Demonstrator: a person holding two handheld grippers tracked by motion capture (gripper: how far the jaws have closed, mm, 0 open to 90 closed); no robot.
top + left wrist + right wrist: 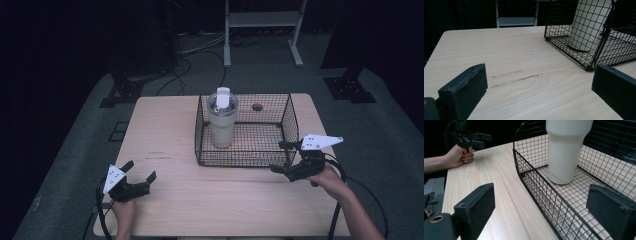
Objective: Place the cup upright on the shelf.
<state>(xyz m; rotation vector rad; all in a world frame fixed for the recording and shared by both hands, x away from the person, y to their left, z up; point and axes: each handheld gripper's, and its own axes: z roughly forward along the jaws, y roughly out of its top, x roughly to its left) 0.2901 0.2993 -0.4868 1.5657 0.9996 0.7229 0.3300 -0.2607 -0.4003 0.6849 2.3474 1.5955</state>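
So the cream tumbler [222, 120] stands upright in the left half of the black wire basket [290, 120], mid-frame. Right gripper [282, 157] sits at the basket's lower right corner, jaws spread, empty. Left gripper [140, 172] rests lower left, also wide open.

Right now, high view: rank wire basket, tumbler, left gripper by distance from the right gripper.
From the right gripper:
1. Wire basket, its front right corner right beside the jaws.
2. Tumbler, upright in the basket's left part.
3. Left gripper, across the table at front left.
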